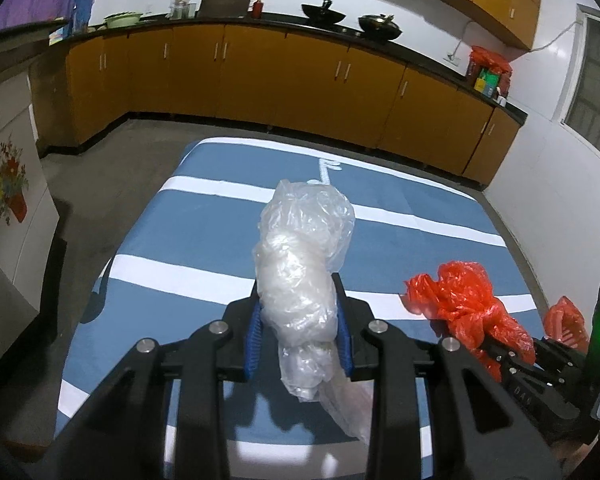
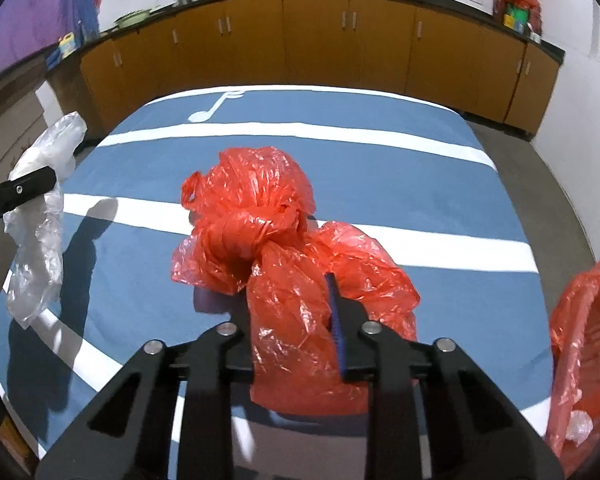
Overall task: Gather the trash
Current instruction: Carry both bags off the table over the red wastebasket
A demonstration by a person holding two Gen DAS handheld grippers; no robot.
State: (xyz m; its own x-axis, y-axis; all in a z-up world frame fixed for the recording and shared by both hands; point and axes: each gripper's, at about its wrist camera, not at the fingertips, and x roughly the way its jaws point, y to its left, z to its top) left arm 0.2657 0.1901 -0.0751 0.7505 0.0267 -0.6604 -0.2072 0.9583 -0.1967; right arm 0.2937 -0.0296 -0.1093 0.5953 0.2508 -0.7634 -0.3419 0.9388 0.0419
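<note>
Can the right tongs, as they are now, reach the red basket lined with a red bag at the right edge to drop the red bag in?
Probably yes. The right tongs grip the red bag, and the basket stands close on their right with nothing between. The left tongs, shut on the clear bag, are away at the other side.

Home kitchen, long run of yellow-brown cabinets, dark countertop, woks and pots on top

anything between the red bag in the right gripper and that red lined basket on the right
Nothing visible. The red bag is pinched in the right gripper, and only bare tablecloth lies between it and the basket.
</note>
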